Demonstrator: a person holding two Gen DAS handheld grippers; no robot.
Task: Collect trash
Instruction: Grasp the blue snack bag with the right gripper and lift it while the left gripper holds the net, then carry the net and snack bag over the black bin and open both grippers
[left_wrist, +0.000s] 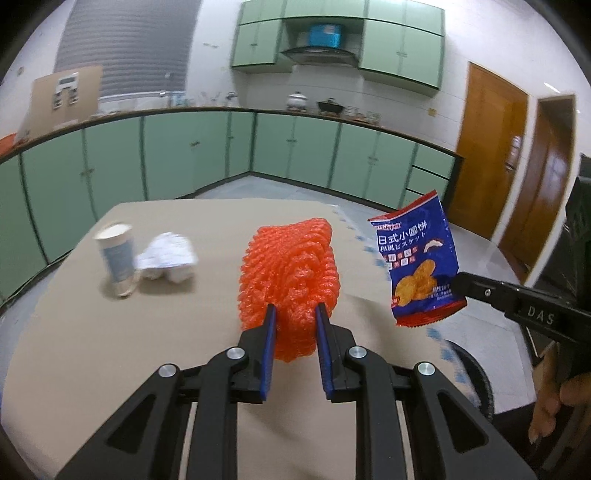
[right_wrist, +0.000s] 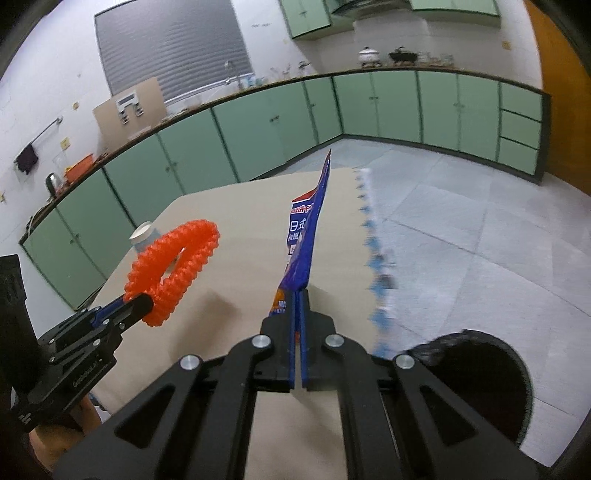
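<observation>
My left gripper (left_wrist: 295, 310) pinches one orange foam net (left_wrist: 288, 273); my right gripper (right_wrist: 300, 295), clamped tight, holds one blue snack wrapper (right_wrist: 306, 236), both lifted clear of the table (left_wrist: 221, 221). I should carry them over the black bin (right_wrist: 480, 365) before releasing. Farther off wait one paper cup (left_wrist: 116, 258) and one crumpled paper (left_wrist: 166, 258).

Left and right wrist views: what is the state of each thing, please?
Orange foam net sleeve: held, lifted, by left gripper.
Blue snack packet: pinched by right gripper.
White paper cup: upright on table.
Crumpled white paper: lying beside cup.
Black-lined bin: open.
</observation>
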